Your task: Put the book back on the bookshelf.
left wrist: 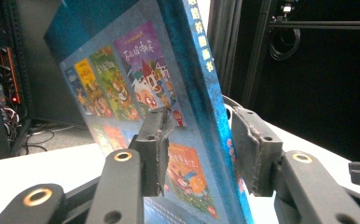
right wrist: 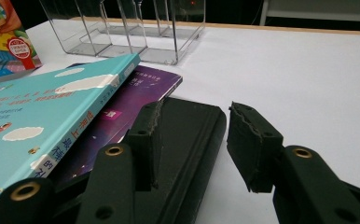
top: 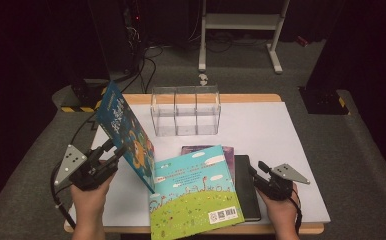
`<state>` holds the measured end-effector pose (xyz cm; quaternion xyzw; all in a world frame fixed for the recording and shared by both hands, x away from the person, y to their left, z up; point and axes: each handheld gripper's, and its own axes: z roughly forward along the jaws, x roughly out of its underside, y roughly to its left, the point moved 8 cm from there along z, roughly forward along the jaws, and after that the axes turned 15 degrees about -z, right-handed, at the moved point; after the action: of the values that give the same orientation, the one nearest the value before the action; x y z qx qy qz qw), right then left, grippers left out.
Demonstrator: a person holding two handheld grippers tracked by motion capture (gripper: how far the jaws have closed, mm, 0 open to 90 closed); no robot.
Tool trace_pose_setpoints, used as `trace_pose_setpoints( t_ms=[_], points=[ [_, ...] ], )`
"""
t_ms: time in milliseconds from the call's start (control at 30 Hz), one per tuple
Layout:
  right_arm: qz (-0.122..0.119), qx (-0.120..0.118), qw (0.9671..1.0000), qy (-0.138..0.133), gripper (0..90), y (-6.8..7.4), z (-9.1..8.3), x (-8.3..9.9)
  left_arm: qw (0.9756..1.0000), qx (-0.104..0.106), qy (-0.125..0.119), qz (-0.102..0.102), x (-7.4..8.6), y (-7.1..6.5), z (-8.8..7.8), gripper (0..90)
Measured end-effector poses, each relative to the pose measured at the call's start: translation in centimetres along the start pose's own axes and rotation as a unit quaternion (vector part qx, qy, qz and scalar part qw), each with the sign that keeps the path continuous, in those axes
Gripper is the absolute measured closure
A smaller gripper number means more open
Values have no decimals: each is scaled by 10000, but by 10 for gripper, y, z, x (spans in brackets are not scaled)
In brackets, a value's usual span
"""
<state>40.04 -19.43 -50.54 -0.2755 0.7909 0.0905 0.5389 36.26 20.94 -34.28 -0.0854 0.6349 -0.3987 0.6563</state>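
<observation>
We have the dark blue picture book [top: 126, 132] lifted off the desk [top: 281, 145] and stood up on a slant, so the pick-up part of the work looks done. The clear three-slot organizer [top: 186, 111] at the back of the desk stands empty, which tells us that nothing has been filed yet, if filing upright is indeed the aim. Three more books lie flat near the front edge: a light blue book [top: 193, 195] on top, a purple book [top: 201, 149] partly under it, and a black notebook [top: 246, 187] just beside them.

The left hand-held gripper [left wrist: 197, 140] holds the dark blue picture book by its lower part, one pad on the back cover and the other on the front, with the spine between the jaws in the left gripper view. The pads appear to press on it, though we cannot be fully sure of the far side. The right hand-held gripper [right wrist: 194, 140] hangs partly open with nothing in it, its jaws astride the near corner of the black notebook without touching it.

In the high view the book's long axis runs from low near the front of the desk up and away toward the back left, its top corner leaning left. Its covers stand roughly on edge
</observation>
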Motion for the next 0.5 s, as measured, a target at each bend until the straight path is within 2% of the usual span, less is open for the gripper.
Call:
trace_pose_setpoints(
  t_ms=[167, 500],
  points=[
    [-4, 7, 10000, 6, 549, 0, -1, 1, 10000, -16, -34, 30, -1, 0, 0, 603],
    [18, 16, 10000, 1, 548, -1, -1, 1, 9996, -114, -68, 235, -4, 2, -3, 696]
  ],
)
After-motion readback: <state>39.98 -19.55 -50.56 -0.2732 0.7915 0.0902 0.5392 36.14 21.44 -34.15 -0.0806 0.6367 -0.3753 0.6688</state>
